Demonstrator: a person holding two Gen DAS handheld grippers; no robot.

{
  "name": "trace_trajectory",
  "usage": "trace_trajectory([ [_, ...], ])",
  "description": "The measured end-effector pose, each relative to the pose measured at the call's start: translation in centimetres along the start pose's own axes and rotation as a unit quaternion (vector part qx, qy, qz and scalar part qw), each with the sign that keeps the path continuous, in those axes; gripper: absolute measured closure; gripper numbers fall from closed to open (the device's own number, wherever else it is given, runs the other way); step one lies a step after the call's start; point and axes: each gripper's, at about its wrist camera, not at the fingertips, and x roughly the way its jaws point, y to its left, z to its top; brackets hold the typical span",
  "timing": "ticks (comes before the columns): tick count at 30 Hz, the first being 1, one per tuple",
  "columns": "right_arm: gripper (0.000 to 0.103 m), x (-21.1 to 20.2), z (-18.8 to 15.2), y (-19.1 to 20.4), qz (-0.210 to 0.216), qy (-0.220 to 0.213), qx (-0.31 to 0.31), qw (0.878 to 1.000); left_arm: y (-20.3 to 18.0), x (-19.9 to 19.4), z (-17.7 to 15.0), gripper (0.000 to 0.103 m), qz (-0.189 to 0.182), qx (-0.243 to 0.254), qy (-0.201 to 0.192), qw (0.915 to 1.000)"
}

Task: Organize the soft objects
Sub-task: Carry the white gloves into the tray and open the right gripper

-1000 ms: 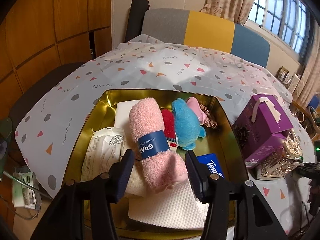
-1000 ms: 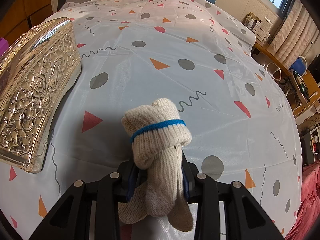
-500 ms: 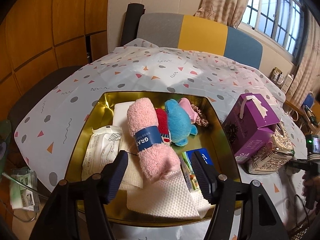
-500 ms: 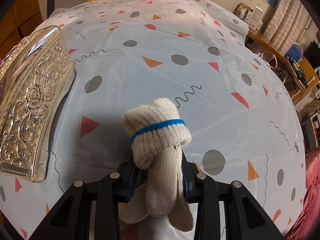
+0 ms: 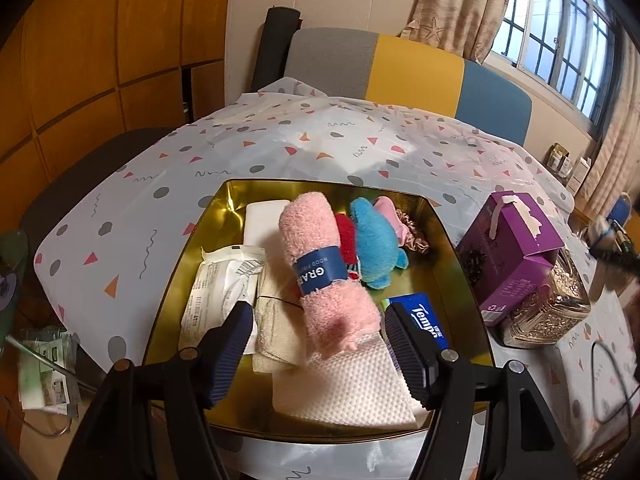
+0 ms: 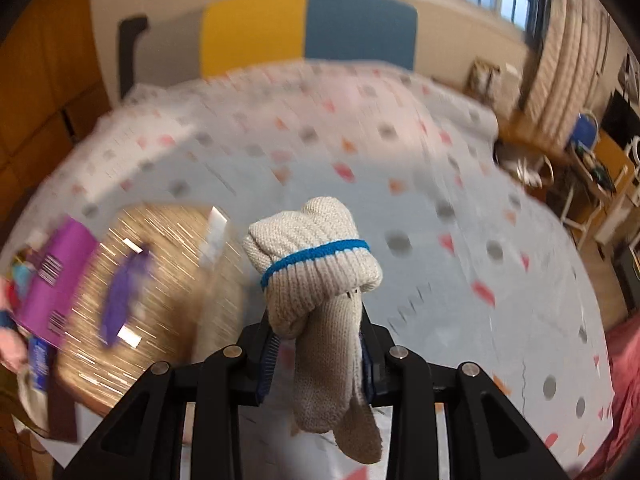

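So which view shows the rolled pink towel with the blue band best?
The left wrist view: the rolled pink towel lies sharp and central in the gold tin. The right wrist view catches only a blurred pink sliver at its left edge.

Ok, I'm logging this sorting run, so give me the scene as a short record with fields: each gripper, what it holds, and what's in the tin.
left gripper: open, jaws have just been opening, either side of the pink towel roll, not pressing it
right gripper: shut on the beige knitted sock bundle
gold tin: holds pink towel roll, blue plush toy, tissue pack, white cloth
beside tin: purple box
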Motion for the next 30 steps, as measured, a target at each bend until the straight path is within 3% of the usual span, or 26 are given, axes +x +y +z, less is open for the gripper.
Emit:
trace_trajectory([
  [5, 0.070, -4.2, 2.4, 5.4, 0.066, -0.053, -0.043, 0.995, 0.5, 0.2, -0.1, 0.031, 0.003, -0.008, 0.003, 1.0000],
  [10, 0.070, -7.2, 3.3, 12.0, 0.144, -0.083, -0.093, 0.982, 1.4, 0.2, -0.1, 0.029, 0.009, -0.017, 0.002, 0.9998],
  [15, 0.070, -9.5, 2.2, 19.0, 0.226, -0.083, -0.146, 0.959, 3.4, -0.2, 0.1, 0.022, 0.029, -0.042, -0.004, 0.9987],
  [19, 0.070, -8.8, 0.1, 24.6, 0.281, -0.041, -0.192, 0.939, 5.1, -0.7, 0.4, 0.015, 0.051, -0.061, -0.013, 0.9967],
  [22, 0.070, -6.1, -2.3, 28.2, 0.282, 0.003, -0.214, 0.935, 6.1, -1.1, 0.6, 0.009, 0.065, -0.071, -0.017, 0.9953],
  [26, 0.070, -0.7, -5.0, 30.9, 0.250, 0.070, -0.199, 0.945, 6.7, -1.4, 0.6, 0.004, 0.078, -0.072, -0.017, 0.9942],
  [30, 0.069, 2.5, -7.3, 32.7, 0.218, 0.098, -0.211, 0.948, 6.9, -1.7, 0.5, 0.000, 0.087, -0.071, -0.018, 0.9935],
])
